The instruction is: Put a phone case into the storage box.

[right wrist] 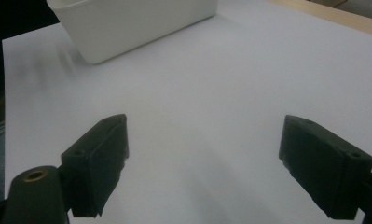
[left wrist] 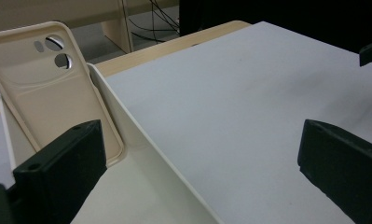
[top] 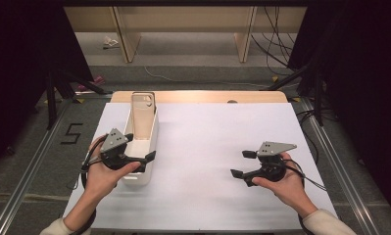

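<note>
At bin [top: 143,147]: phone case [top: 142,115] upright | left gripper [top: 140,148] open | right gripper [top: 243,164] open

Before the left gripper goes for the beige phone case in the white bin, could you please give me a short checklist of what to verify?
1. Left gripper open: ok, jaws stand wide apart.
2. Left gripper placed at the long white plastic bin: ok, one jaw is inside the bin and the other outside its wall.
3. Beige soft phone case reachable: ok, it leans upright at the bin's far end, camera cutouts uppermost.
4. Jaws around the case: not ok, the case is beyond the inner jaw, untouched.
5. Right gripper out of the way: ok, open over the white table sheet, apart from the bin.
6. Other contents in the bin: cannot tell.
</note>
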A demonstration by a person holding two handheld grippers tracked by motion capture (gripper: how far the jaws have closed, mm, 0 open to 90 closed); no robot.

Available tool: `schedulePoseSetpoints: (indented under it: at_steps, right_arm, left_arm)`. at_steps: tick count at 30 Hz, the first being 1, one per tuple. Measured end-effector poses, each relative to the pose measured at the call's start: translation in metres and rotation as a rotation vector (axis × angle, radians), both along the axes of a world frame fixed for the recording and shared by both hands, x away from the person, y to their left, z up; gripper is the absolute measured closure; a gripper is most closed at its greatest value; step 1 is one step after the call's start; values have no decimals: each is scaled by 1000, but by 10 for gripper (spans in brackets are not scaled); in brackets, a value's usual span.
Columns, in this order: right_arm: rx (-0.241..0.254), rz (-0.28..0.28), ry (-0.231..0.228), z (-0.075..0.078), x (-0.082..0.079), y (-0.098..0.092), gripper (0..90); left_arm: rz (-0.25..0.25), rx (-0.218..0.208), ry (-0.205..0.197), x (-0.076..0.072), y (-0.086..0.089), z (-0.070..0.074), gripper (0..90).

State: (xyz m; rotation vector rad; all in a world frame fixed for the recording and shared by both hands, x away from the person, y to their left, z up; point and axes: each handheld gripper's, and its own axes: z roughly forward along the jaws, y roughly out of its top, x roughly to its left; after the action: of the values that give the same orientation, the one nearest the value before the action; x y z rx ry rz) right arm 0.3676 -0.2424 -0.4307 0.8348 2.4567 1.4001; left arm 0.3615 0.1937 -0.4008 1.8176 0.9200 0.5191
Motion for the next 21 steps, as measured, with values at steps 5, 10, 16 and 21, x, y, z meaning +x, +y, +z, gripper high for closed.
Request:
schedulePoseSetpoints:
  at_steps: [5,10,16,21]
  right_arm:
    - [0,1,1,0,0,0,167]
    - [2,-1,-1,0,0,0,167]
    - [2,-1,-1,0,0,0,167]
    - [1,1,-3,0,0,0,167]
  left_arm:
    - [-19,5,-3,-3,-2,-2,3]
    - [-26,6,-5,-5,-4,-3,3]
    - [-47,34,-21,-10,-6,-7,3]
    - [-58,41,-23,-12,-8,-9,3]
